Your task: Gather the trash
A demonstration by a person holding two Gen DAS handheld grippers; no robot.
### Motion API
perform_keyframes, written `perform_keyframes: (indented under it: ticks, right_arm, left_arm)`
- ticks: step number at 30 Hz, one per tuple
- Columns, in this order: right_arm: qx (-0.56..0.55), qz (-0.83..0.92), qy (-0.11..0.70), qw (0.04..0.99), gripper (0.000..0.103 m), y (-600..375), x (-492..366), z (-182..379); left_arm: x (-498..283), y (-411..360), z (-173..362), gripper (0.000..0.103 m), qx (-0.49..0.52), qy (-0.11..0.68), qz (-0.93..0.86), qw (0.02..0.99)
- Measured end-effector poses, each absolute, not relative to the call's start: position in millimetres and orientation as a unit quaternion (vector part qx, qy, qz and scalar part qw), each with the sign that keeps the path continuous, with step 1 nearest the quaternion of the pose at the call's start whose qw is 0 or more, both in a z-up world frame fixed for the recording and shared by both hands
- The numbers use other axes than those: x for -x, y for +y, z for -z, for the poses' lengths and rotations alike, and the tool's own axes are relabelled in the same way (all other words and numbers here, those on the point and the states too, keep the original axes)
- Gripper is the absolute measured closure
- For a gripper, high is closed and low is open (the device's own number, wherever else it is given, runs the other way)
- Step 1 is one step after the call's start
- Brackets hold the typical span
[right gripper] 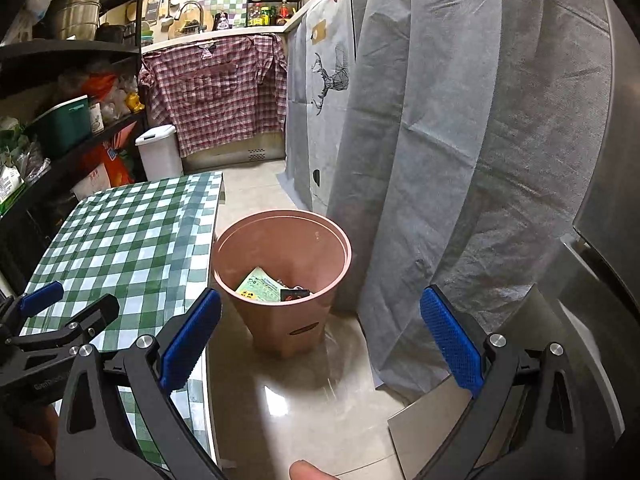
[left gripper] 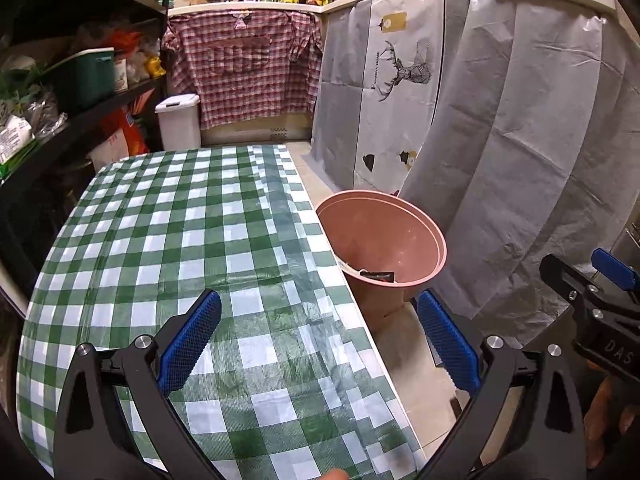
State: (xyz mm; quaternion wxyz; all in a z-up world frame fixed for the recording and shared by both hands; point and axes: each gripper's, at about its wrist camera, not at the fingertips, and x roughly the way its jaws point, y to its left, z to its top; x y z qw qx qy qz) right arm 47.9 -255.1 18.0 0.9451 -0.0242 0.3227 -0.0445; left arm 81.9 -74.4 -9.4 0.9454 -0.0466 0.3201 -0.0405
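A pink waste bin (right gripper: 280,280) stands on the floor beside the table with the green checked cloth (left gripper: 180,240). Inside it lie a green and yellow packet (right gripper: 260,290) and a dark wrapper (right gripper: 295,294); the left wrist view shows the pink waste bin (left gripper: 384,248) from the side. My left gripper (left gripper: 320,340) hangs open over the table's right edge, nothing between its blue pads. My right gripper (right gripper: 320,340) is open above the floor, just short of the bin, also holding nothing. Each gripper shows at the edge of the other's view.
Grey cloth covers (right gripper: 440,140) hang over the cabinets right of the bin. A white lidded bin (right gripper: 158,152) stands beyond the table, under a hanging plaid shirt (right gripper: 216,92). Dark shelves (left gripper: 80,80) with goods line the left. Pale floor tiles (right gripper: 300,392) lie before the bin.
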Motion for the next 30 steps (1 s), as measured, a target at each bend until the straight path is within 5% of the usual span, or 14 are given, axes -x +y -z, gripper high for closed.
perform_keyframes:
  ticks: [30]
  right_arm:
    - [0.027, 0.045, 0.32, 0.946, 0.005, -256.5, -48.2, -19.6]
  left_arm:
    - [-77.4, -73.8, 4.3, 0.007, 0.045, 0.31, 0.046, 0.949]
